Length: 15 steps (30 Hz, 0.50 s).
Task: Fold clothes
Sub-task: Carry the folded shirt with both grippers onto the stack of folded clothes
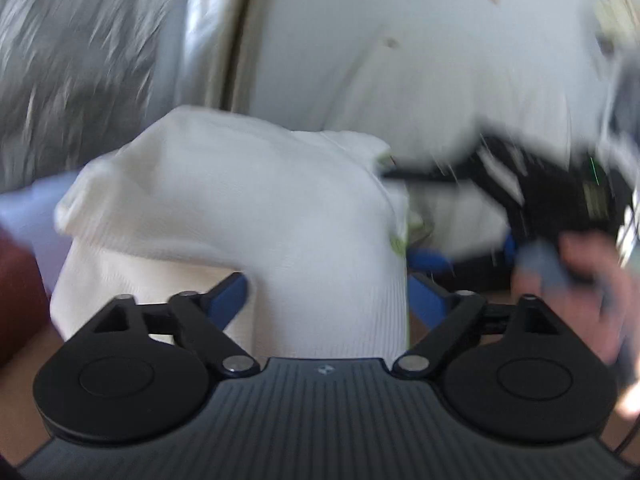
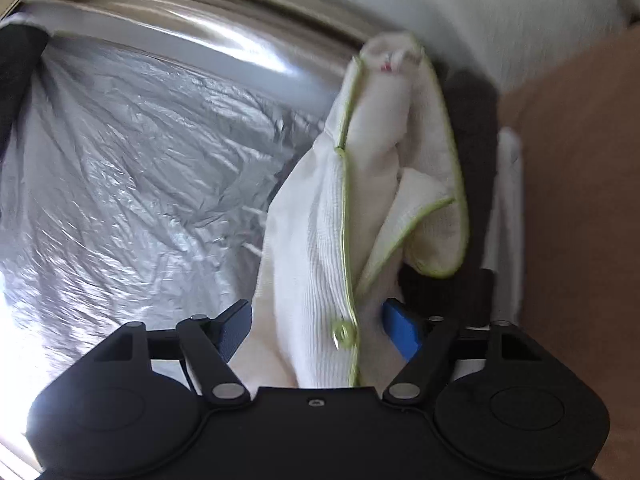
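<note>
A white ribbed garment with lime-green trim [image 1: 248, 216] is lifted off the surface and bunched. My left gripper [image 1: 326, 296] is shut on its white cloth, which fills the gap between the blue fingers. In the right wrist view the same garment [image 2: 360, 184] hangs forward from my right gripper [image 2: 320, 332], which is shut on its buttoned green-trimmed edge. The right gripper and the hand holding it show blurred at the right of the left wrist view [image 1: 560, 200]. Both views are motion-blurred.
A crinkled silver plastic sheet [image 2: 132, 152] lies to the left, with a shiny metal rail [image 2: 224, 28] beyond it. A white fabric surface [image 1: 380, 40] lies behind. A brown cardboard panel [image 2: 580, 200] stands at the right. A dark red object [image 1: 16, 292] sits at the left edge.
</note>
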### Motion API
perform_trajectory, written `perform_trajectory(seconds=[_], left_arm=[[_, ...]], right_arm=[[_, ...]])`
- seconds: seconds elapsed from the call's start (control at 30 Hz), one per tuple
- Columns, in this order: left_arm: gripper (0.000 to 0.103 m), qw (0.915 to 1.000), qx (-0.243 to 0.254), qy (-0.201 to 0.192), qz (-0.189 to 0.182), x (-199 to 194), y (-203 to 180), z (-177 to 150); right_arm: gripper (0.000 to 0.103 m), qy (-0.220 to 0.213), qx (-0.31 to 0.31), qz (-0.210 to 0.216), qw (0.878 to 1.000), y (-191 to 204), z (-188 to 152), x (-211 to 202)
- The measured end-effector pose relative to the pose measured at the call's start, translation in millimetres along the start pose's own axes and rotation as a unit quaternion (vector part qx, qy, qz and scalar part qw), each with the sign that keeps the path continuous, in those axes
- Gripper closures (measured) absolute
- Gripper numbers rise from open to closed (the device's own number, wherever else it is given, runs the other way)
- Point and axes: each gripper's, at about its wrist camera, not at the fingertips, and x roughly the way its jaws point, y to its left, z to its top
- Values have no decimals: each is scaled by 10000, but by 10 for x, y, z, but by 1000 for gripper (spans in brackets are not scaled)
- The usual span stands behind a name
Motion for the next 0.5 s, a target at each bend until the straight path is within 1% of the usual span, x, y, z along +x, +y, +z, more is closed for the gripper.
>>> perform_trajectory(seconds=[0.03, 0.07, 0.1, 0.13, 0.17, 0.2, 0.23, 0.27, 0.3, 0.33, 0.37, 0.4, 0.43, 0.47, 0.5], left_arm=[[13, 9996, 263, 2, 38, 54, -82, -39], [11, 9993, 370, 100, -7, 112, -128, -74], [6, 9987, 477, 197, -51, 169, -174, -110], [6, 9980, 586, 251, -31, 173, -259, -146], [6, 9975, 661, 226, 43, 139, -339, -170], [6, 9977, 658, 161, 79, 141, -337, -178], [6, 9980, 590, 125, 165, 156, -310, -184], [6, 9982, 491, 137, 318, 182, -274, -191], [10, 9979, 367, 176, 495, 208, -227, -199], [12, 9977, 164, 238, 617, 225, -158, -209], [14, 9978, -114, 269, 594, 224, -74, -215], [16, 9976, -388, 269, 514, 206, 20, -223], [17, 9968, -621, 254, 438, 184, 122, -240], [19, 9953, -850, 245, 387, 168, 223, -262], [22, 9930, -1097, 244, 356, 146, 331, -281]], right_arm=[[19, 66, 63, 66, 9999, -38, 74, 61], [19, 83, 137, 59, 9999, -75, 131, 115], [19, 13, 230, -79, 9997, -110, 157, 157], [18, -56, 322, -159, 9993, -140, 189, 191], [18, -107, 395, -123, 9991, -151, 227, 210], [19, -163, 371, -99, 9991, -123, 256, 219], [22, -282, 225, -139, 9993, -56, 282, 217], [36, -398, -5, -228, 9989, 33, 300, 220], [45, -501, -430, -433, 9969, 168, 310, 239], [57, -566, -916, -681, 9919, 311, 341, 279], [58, -587, -1371, -924, 9845, 450, 380, 327], [58, -606, -1822, -1165, 9745, 590, 420, 375], [55, -590, -2052, -1342, 9677, 690, 462, 428], [47, -514, -1889, -1407, 9705, 721, 509, 488], [41, -440, -1678, -1432, 9744, 732, 554, 544]])
